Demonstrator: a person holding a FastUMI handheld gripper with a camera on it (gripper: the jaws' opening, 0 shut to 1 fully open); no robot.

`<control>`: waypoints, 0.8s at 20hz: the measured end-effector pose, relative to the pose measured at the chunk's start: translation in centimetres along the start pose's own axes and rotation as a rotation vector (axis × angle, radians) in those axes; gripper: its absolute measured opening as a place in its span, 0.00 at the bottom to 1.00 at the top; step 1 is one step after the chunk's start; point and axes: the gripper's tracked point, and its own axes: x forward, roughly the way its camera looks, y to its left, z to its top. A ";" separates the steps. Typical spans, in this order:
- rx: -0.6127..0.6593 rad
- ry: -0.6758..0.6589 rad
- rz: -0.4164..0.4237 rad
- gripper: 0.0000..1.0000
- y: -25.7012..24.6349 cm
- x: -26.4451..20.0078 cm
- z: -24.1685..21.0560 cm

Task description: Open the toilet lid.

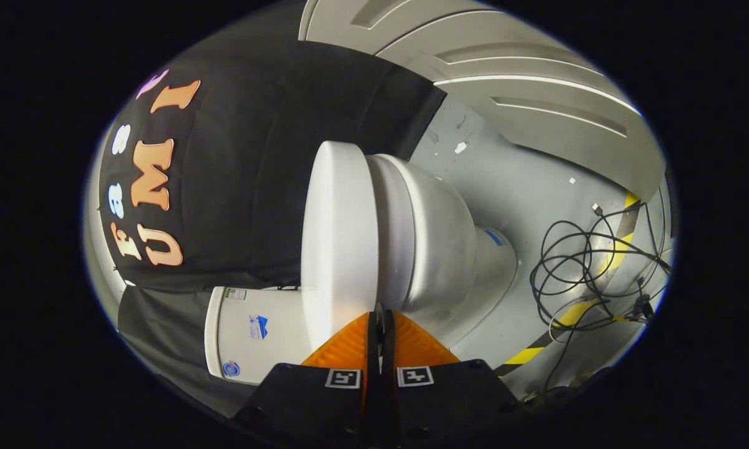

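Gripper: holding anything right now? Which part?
Nothing held. Gripper fingers are closed together with nothing between, tips at the near edge of the toilet lid.

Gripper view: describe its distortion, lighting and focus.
Gripper view: fisheye bends the grey panelled door and tilts the scene sideways; even light gives soft glare on the white ceramic toilet's closed lid; the tangled black cable is sharp; the gripper, its jaws together at the lid's edge, is slightly soft.
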 end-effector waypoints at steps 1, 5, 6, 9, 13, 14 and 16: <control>-0.008 -0.007 -0.006 0.08 0.2 0.0 0.1; -0.113 -0.074 0.010 0.08 2.6 -0.7 0.6; -0.133 -0.090 0.019 0.08 3.3 -0.9 0.8; -0.252 -0.168 -0.020 0.08 4.9 -0.7 1.5; -0.368 -0.223 -0.032 0.08 7.5 -1.5 1.5; -0.391 -0.235 -0.031 0.08 8.1 -1.7 1.5; -0.481 -0.260 -0.039 0.08 9.7 -2.1 1.3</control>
